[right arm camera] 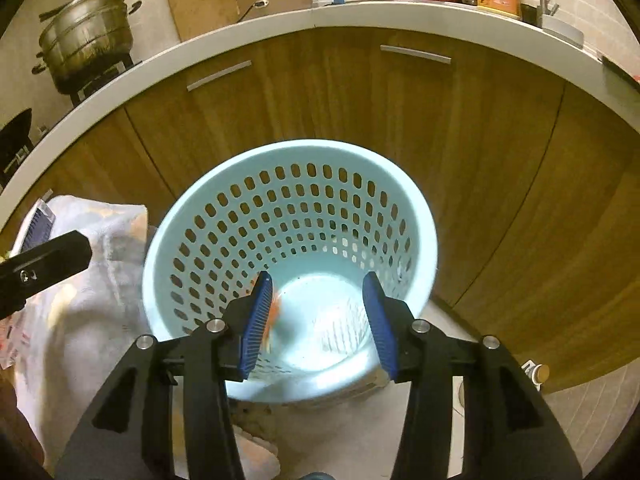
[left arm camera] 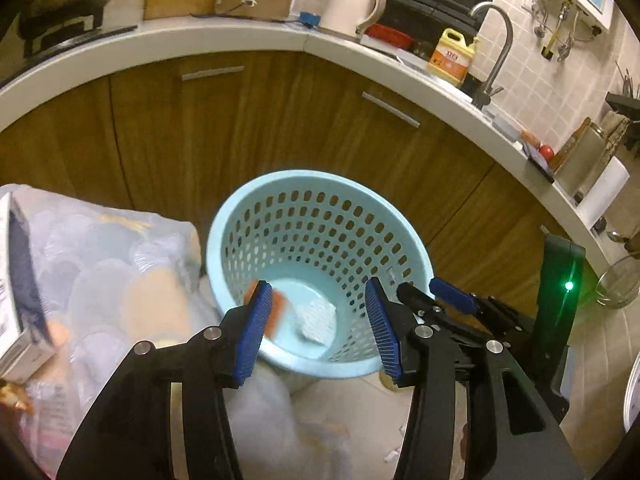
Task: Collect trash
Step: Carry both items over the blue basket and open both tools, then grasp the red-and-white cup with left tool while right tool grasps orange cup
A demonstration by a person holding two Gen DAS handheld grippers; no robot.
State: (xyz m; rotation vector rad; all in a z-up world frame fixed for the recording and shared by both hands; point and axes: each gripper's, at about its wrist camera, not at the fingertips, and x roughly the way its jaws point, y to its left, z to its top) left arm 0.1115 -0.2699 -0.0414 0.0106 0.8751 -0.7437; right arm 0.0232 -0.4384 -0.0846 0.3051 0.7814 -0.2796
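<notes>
Currently both the left gripper (left arm camera: 318, 330) and right gripper (right arm camera: 320, 326) stand with jaws apart and empty; trash (left arm camera: 316, 322) lies below them in the basket (left arm camera: 256, 200). Drop step complete; next, locate remaining litter.

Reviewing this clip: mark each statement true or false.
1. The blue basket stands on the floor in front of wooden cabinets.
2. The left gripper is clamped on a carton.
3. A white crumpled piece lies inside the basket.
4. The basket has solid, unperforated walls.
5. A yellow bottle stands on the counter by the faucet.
1. True: the basket stands before the cabinets.
2. False: the left gripper is open and holds nothing.
3. True: the white crumpled piece lies at the bottom.
4. False: the walls are full of holes.
5. True: the yellow bottle is beside the faucet.
</notes>
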